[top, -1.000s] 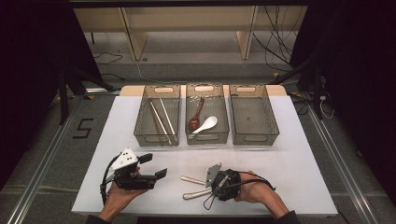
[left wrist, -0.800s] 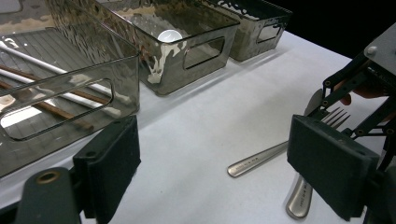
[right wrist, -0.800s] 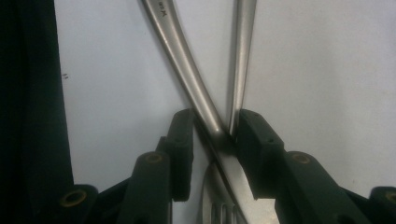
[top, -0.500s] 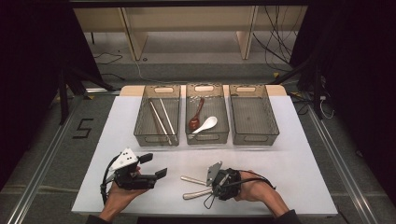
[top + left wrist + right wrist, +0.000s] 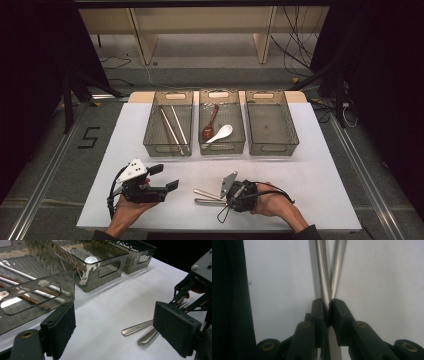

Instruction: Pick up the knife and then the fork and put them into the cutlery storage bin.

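- The counter (image 5: pixel 320 170) is plain white, with a light wood edge at its far side.
- The three bins (image 5: pixel 168 131) are smoky grey and see-through, their floors ribbed with fine lines.
- The chopsticks (image 5: pixel 172 129) in the left-hand bin are one white, one brown.
- One spoon (image 5: pixel 209 122) is reddish brown; the other spoon (image 5: pixel 221 133) is white.
- The two utensil handles (image 5: pixel 140 330) are shiny silver metal.
- The left claw (image 5: pixel 167 177) is black with a pale grey plate on top.
- The right claw (image 5: pixel 327 305) is black with brass-coloured rivets.
- The floor (image 5: pixel 100 125) is grey, marked with a black "5".

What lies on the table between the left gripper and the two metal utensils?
Bare white table, seen in the high view, between the left gripper and the metal utensils.
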A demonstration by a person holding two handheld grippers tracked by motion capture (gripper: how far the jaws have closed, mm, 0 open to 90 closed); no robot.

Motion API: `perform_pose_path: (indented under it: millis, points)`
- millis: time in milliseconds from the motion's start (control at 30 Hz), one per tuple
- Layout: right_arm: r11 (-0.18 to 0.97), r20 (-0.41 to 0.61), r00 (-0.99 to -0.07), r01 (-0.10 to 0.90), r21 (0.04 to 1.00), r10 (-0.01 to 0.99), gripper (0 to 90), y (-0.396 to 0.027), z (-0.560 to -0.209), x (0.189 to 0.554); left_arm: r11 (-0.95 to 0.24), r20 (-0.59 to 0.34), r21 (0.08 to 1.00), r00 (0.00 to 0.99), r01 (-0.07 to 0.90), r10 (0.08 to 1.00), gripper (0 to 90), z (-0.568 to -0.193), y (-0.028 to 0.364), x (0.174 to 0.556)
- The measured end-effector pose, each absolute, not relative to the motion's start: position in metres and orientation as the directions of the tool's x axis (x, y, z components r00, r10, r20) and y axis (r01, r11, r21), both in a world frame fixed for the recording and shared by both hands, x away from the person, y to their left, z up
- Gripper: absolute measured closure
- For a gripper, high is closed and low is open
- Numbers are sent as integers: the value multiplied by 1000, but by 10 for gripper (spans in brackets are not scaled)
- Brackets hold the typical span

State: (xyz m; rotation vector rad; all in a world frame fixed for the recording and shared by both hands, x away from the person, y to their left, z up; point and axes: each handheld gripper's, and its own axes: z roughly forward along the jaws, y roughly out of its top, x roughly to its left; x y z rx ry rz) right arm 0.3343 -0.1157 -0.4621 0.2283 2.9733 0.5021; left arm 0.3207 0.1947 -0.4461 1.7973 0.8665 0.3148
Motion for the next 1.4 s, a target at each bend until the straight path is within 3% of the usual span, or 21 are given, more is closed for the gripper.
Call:
perform_pose_path:
  millis: [1033, 1400]
  points:
    - [913, -98, -974, 152, 378, 203, 835, -122, -448, 338, -172, -186, 898, 701, 406, 689, 176, -446, 195, 321]
    - [880, -98, -958, 205, 428, 271, 837, -129, -439, 344, -170, -187, 897, 698, 409, 691, 176, -446, 195, 321]
